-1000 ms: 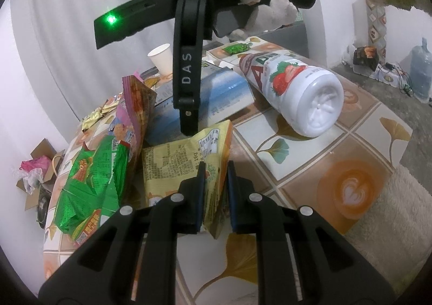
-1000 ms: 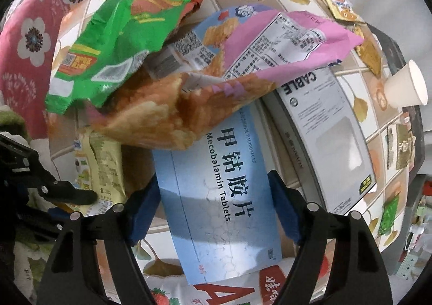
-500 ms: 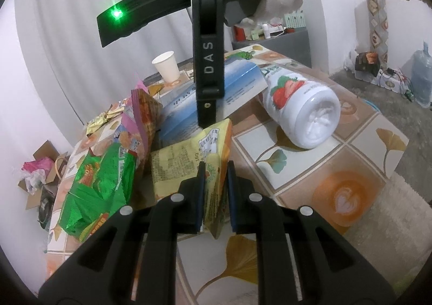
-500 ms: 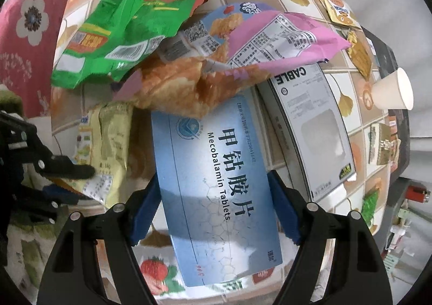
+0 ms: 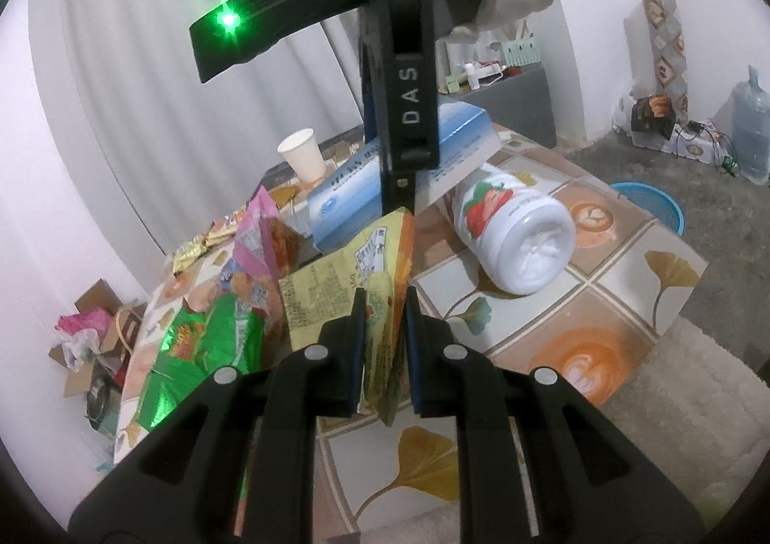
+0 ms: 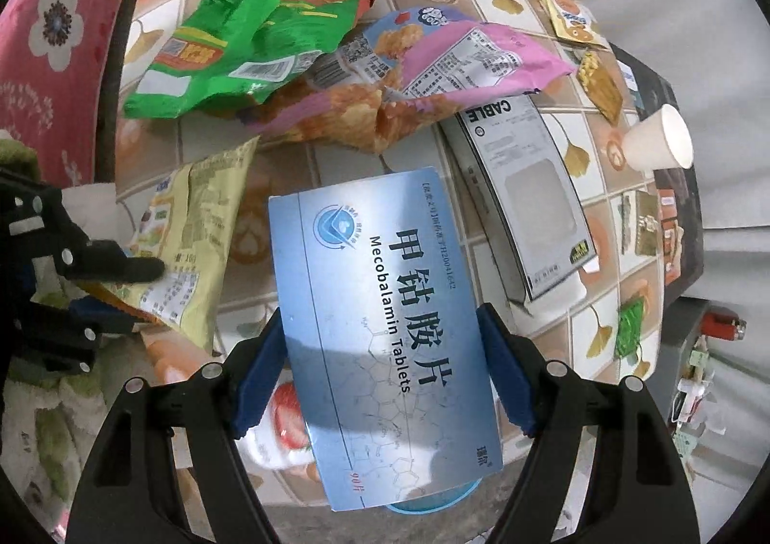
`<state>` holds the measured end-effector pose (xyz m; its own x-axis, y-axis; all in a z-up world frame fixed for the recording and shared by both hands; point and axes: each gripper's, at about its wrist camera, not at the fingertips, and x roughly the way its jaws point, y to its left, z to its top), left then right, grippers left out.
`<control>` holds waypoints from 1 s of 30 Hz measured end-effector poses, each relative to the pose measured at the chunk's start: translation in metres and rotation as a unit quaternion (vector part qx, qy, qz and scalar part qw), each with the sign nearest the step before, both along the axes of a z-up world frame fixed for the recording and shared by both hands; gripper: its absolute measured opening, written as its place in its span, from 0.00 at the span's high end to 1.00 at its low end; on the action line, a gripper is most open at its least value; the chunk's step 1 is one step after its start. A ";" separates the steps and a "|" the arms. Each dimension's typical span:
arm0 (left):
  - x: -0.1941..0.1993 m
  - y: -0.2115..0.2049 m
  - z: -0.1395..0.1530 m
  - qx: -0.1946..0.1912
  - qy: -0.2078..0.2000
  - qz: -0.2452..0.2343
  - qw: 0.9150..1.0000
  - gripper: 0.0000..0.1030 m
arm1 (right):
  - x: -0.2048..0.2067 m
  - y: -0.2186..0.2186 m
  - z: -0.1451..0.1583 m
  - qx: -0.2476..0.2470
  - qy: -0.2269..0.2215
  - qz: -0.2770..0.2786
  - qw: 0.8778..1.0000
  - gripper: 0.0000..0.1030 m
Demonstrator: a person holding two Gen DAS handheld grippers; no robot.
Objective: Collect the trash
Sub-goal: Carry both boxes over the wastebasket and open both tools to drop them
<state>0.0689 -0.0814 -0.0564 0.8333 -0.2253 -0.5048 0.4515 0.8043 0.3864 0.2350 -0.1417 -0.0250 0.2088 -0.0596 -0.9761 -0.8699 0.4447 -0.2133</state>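
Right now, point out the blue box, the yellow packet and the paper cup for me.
blue box [image 6: 385, 332]: right wrist view, middle of its printed face.
yellow packet [image 5: 332, 293]: left wrist view, its printed back above the pads.
paper cup [image 6: 654, 147]: right wrist view, its side wall.

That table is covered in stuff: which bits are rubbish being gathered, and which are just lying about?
Rubbish:
yellow packet, in the left tongs
blue tablet box, in the right tongs
green wrapper
pink wrapper

Lying about:
white bottle
paper cup
cable box
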 end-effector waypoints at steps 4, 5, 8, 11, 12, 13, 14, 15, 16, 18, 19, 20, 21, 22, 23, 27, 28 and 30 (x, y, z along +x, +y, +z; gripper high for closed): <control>-0.006 0.000 0.009 0.004 -0.015 0.005 1.000 0.87 | -0.011 -0.008 0.015 0.009 -0.017 -0.007 1.000 0.27; -0.007 0.000 0.011 0.006 -0.019 0.006 1.000 0.87 | -0.014 -0.011 0.019 0.013 -0.021 -0.009 1.000 0.27; -0.012 -0.001 0.020 0.011 -0.033 0.008 0.999 0.87 | -0.024 -0.018 0.029 0.027 -0.030 -0.014 0.999 0.27; -0.019 -0.006 0.029 0.017 -0.049 0.004 0.999 0.87 | -0.036 -0.030 0.038 0.039 -0.040 -0.022 0.998 0.27; -0.022 -0.008 0.032 0.019 -0.054 0.001 0.998 0.87 | -0.041 -0.034 0.041 0.041 -0.043 -0.024 0.998 0.27; -0.026 -0.013 0.036 0.021 -0.061 -0.003 0.998 0.87 | -0.046 -0.038 0.044 0.042 -0.047 -0.027 0.998 0.27; -0.029 -0.016 0.040 0.023 -0.067 -0.008 0.997 0.87 | -0.049 -0.041 0.046 0.043 -0.049 -0.028 0.997 0.27; -0.031 -0.019 0.042 0.024 -0.071 -0.011 0.997 0.87 | -0.054 -0.045 0.049 0.044 -0.052 -0.030 0.997 0.27; -0.036 -0.024 0.045 0.026 -0.079 -0.018 0.996 0.87 | -0.059 -0.049 0.051 0.045 -0.057 -0.033 0.997 0.27; -0.043 -0.032 0.049 0.028 -0.087 -0.029 0.995 0.87 | -0.069 -0.061 0.059 0.057 -0.063 -0.044 0.995 0.27; -0.047 -0.037 0.052 0.029 -0.092 -0.039 0.995 0.87 | -0.076 -0.071 0.065 0.073 -0.067 -0.054 0.994 0.27; -0.050 -0.042 0.054 0.029 -0.096 -0.047 0.994 0.87 | -0.081 -0.081 0.070 0.088 -0.069 -0.063 0.992 0.27; -0.053 -0.046 0.055 0.029 -0.099 -0.054 0.993 0.88 | -0.085 -0.091 0.073 0.100 -0.072 -0.072 0.990 0.28; -0.056 -0.052 0.057 0.031 -0.103 -0.064 0.992 0.88 | -0.089 -0.099 0.075 0.109 -0.074 -0.080 0.988 0.28; -0.057 -0.057 0.058 0.032 -0.105 -0.071 0.991 0.88 | -0.096 -0.113 0.077 0.123 -0.077 -0.094 0.985 0.28; -0.060 -0.081 0.068 0.028 -0.107 -0.109 0.988 0.88 | -0.118 -0.170 0.077 0.169 -0.091 -0.156 0.969 0.28; -0.061 -0.091 0.072 0.027 -0.109 -0.122 0.986 0.88 | -0.123 -0.182 0.077 0.179 -0.094 -0.169 0.965 0.28; -0.059 -0.105 0.078 0.022 -0.105 -0.146 0.983 0.88 | -0.135 -0.216 0.075 0.204 -0.101 -0.205 0.952 0.28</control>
<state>0.0100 -0.1867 0.0216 0.8237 -0.4516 -0.3428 0.5666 0.6328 0.5278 0.1000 -0.3578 0.0496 0.4346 0.1986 -0.8785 -0.5653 0.8195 -0.0944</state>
